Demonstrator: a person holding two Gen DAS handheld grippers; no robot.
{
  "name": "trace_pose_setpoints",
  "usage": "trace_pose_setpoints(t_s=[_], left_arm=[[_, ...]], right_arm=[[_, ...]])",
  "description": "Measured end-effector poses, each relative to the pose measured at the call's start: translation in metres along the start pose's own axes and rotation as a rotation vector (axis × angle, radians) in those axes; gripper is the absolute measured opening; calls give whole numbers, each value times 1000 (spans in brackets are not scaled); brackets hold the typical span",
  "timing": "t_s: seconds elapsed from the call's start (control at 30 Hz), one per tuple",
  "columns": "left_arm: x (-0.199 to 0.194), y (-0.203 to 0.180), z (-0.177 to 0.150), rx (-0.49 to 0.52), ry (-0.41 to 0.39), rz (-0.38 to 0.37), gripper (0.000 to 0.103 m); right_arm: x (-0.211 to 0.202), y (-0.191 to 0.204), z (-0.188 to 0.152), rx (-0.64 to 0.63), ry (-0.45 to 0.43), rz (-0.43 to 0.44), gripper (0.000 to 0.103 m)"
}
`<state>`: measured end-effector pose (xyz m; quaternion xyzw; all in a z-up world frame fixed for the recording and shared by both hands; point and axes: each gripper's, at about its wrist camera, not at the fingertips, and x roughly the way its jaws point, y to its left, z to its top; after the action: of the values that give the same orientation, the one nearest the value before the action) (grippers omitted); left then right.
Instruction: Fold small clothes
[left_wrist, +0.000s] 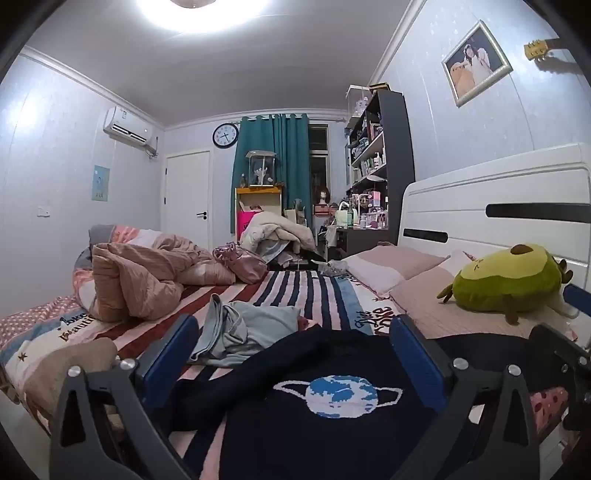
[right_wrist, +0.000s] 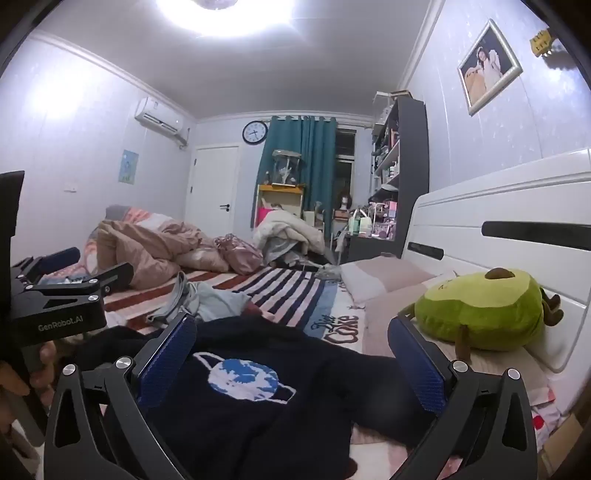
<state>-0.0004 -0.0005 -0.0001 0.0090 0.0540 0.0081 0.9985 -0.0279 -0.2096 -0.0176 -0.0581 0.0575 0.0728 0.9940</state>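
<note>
though blurred, "genrobot.ai" on left tool (right_wrist: 74, 266)

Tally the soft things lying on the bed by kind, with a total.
Dark sweater with planet print: 1
Light blue garment: 1
Pink pillows: 2
Avocado plush toy: 1
Pink quilt: 1
Shiny pink bag: 1
Total: 7

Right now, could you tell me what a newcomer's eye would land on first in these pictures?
The dark sweater with its blue ringed-planet motif lies spread on the striped bed, between the fingers of each open hand-held gripper. A green avocado plush sits on the pillows by the white headboard, and a crumpled pale-blue garment lies just beyond the sweater.
</note>
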Motion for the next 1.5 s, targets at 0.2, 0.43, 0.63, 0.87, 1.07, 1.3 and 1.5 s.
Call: trace_pose_setpoints(t_s=[0.2,0.43,0.63,0.87,1.07,1.3,1.5], left_arm=[[-2,-4,-7,1,-1,-2,102],[-9,2,-2,-13,8,7,102],[-11,2,-2,-7,20,5,102],[-10,1,-5,-2,29,-1,102],[-10,0,-6,1,30,-1,102],[-9,-2,-7,0,31,-3,102],[-9,-2,-8,-2,32,-4,102]], right_arm=[[0,0,1,16,15,14,103],[-6,-2,-1,25,11,14,103],[-7,0,-3,23,13,16,103],[-13,5,-9,26,11,17,103],[-16,9,-11,32,12,19,103],[-15,6,-11,38,12,23,103],[-15,5,-10,40,13,23,103]])
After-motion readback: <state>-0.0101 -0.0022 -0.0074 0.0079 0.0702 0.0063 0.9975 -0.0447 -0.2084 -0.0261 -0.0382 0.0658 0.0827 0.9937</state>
